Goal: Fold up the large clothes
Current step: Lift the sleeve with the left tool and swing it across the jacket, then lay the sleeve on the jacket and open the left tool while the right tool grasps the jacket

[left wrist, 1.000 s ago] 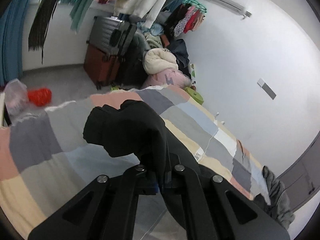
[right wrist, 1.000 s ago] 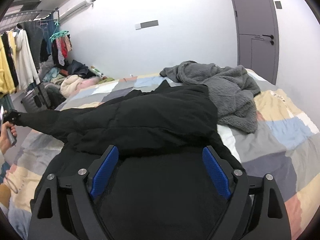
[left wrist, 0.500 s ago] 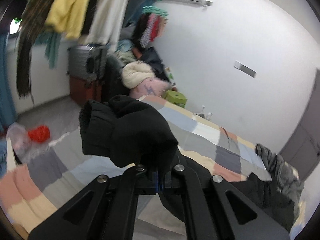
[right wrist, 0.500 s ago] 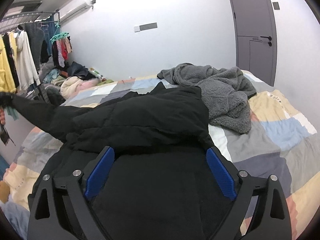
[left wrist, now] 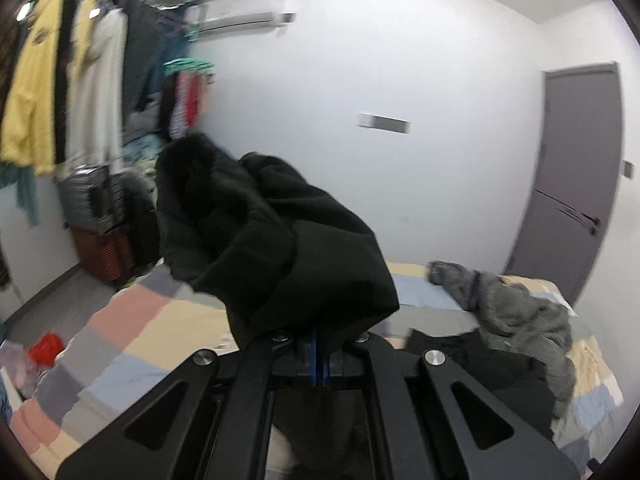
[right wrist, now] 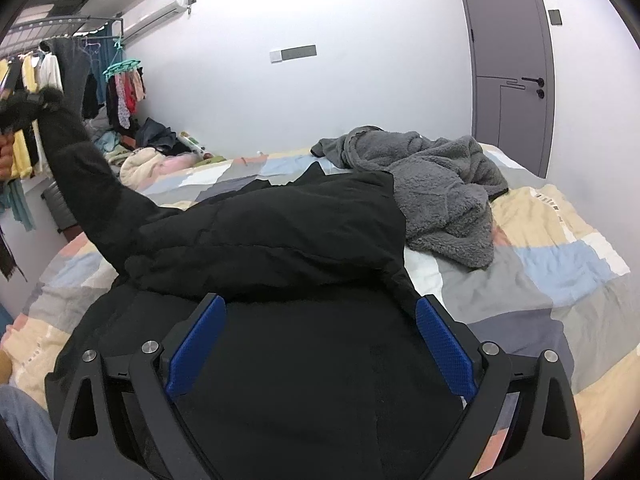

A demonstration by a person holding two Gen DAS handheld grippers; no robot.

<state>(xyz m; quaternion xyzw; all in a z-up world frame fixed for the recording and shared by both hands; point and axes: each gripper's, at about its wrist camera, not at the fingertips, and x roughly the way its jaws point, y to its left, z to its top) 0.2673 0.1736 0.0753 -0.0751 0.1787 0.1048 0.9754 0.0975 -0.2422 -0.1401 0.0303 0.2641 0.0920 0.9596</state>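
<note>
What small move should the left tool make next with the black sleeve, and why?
Probably carry the sleeve across and lay it on the coat body. The left tool is shut on the cuff and holds it high over the bed, while the right tool is open above the flat coat.

The black padded jacket (right wrist: 280, 248) lies spread across the patchwork bedspread (right wrist: 560, 272), body flat, one sleeve (right wrist: 76, 160) raised steeply over the bed's left edge, cuff (left wrist: 192, 184) bunched.

jacket (right wrist: 280, 240) on bed (right wrist: 560, 280), fleece (right wrist: 440, 184) behind, clothes rack (right wrist: 60, 40) left
</note>
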